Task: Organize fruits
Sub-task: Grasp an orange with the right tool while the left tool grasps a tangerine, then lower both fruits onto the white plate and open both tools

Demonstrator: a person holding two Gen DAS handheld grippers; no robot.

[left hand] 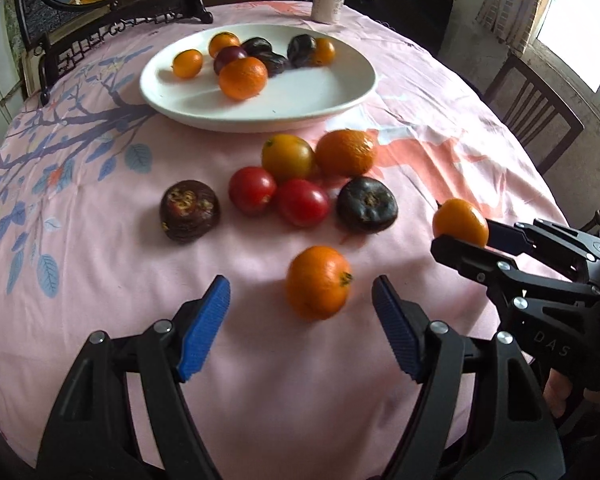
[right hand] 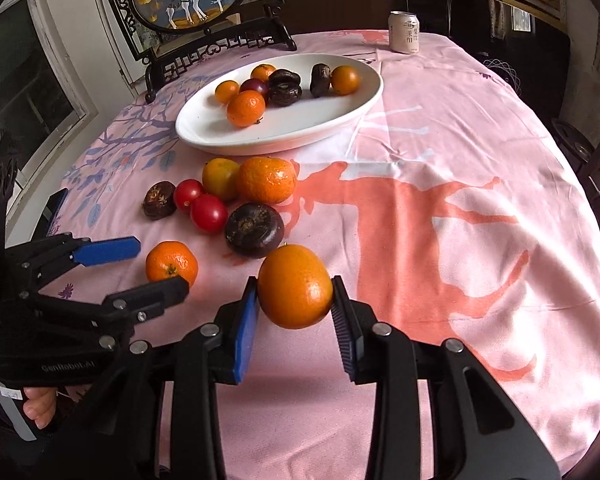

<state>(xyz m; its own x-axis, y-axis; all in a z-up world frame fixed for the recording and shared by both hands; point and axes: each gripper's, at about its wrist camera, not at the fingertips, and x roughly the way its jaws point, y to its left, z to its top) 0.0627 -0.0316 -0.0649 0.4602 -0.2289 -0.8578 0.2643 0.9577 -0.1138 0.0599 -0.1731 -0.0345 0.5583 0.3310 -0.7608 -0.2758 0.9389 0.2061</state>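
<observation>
The right claw (right hand: 295, 294) is clamped on a small orange (right hand: 295, 286), lifted clear of the pink cloth on the bench (right hand: 460, 240). The left claw (left hand: 301, 292) stands wide, its blue pads either side of a tangerine (left hand: 318, 282) lying on the cloth, not touching it. Beyond lie two dark mangosteens, two red tomatoes (left hand: 278, 198) and more citrus; farther off, a white plate (left hand: 320, 92) holds fruit, with a drink can (left hand: 328, 3) behind it

A table under a pink printed cloth (right hand: 440, 152) carries a white plate (right hand: 220, 128), loose fruit (right hand: 266, 180) and a can (right hand: 404, 32).
</observation>
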